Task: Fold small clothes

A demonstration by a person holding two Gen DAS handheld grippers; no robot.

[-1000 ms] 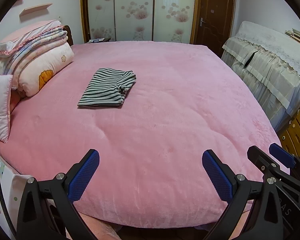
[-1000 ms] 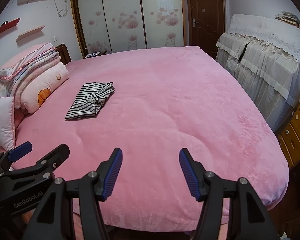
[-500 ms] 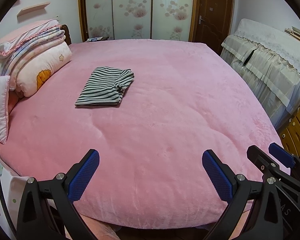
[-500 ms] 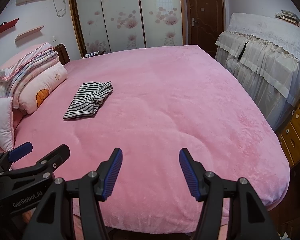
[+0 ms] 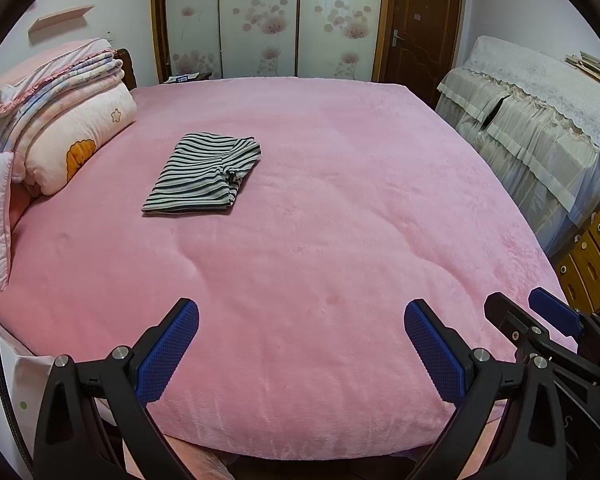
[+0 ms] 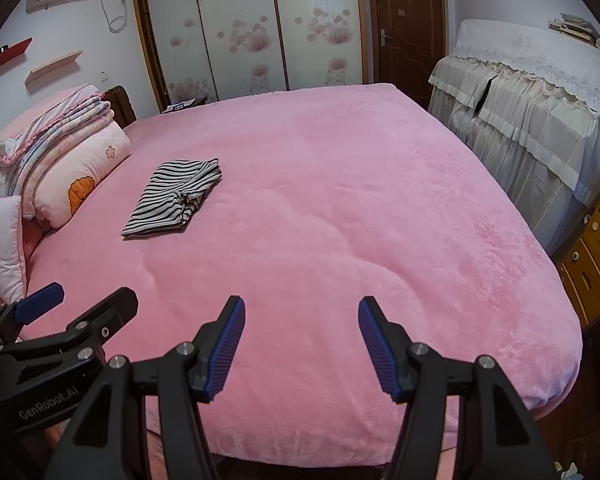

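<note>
A small black-and-white striped garment (image 5: 204, 174) (image 6: 175, 196) lies folded into a flat rectangle on the pink bed (image 5: 340, 240) (image 6: 340, 220), toward its far left. My left gripper (image 5: 302, 312) hangs open over the bed's near edge, nothing between its blue pads. My right gripper (image 6: 301, 308) is also open and empty, just to the right of the left one. Both are well short of the garment. In the left wrist view the right gripper's fingers (image 5: 552, 316) show at the right edge; in the right wrist view the left gripper's fingers (image 6: 40, 304) show at the left.
Folded quilts and pillows (image 5: 60, 128) (image 6: 60, 160) are stacked at the bed's left end. A cloth-covered cabinet (image 5: 540, 120) and wooden drawers (image 6: 596, 256) stand along the right side. Wardrobe doors (image 5: 260, 20) and a brown door (image 6: 408, 28) close the far wall.
</note>
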